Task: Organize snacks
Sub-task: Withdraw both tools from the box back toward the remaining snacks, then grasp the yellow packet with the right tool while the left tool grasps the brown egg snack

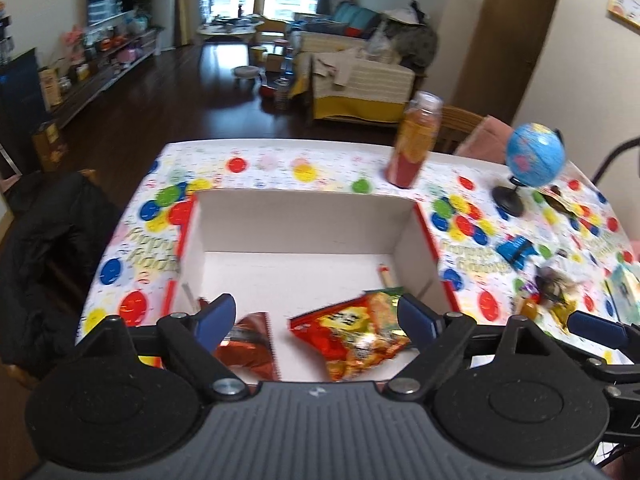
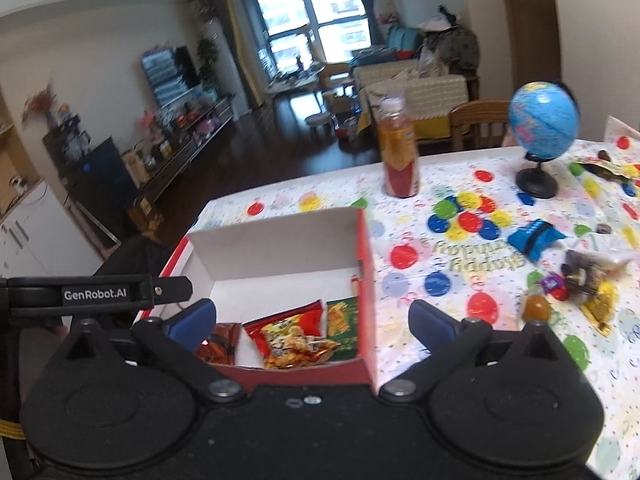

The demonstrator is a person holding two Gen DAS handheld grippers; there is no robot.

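Box [image 1: 304,224]: rectangular cardboard, white matte inside, red outside and along the rim, open top, on a table [image 1: 280,160] covered with a glossy cloth of coloured dots. Its long axis runs away from the left wrist camera, toward the table's far edge.

Snacks in the box, all at the near end:
- red-orange packet [image 1: 352,340], crinkled shiny foil with serrated ends, flat on the floor, long axis slanted toward the right wall;
- brown-red foil packet [image 1: 248,344] to its left, apart from it, partly behind the left finger;
- green packet [image 2: 342,320], seen from the right wrist camera, against the right wall, just beside the red-orange one.
The far half of the box floor is bare white; a thin stick-like item [image 1: 386,274] lies by the right wall.

Left gripper [image 1: 316,316]: jaws wide apart above the near end of the box, nothing between the blue pads.
Right gripper [image 2: 312,320]: jaws wide apart, empty, over the box's near right corner.

Right of the box, loose on the cloth: blue pouch [image 2: 536,238], a cluster of small wrapped sweets [image 2: 580,280], an amber oval candy [image 2: 536,306]. These lie well apart from the box. Further back: a plastic bottle [image 2: 400,152] of orange-red drink, upright, and a small globe [image 2: 544,120] on a black stand.

Open cloth lies between box and pouch.
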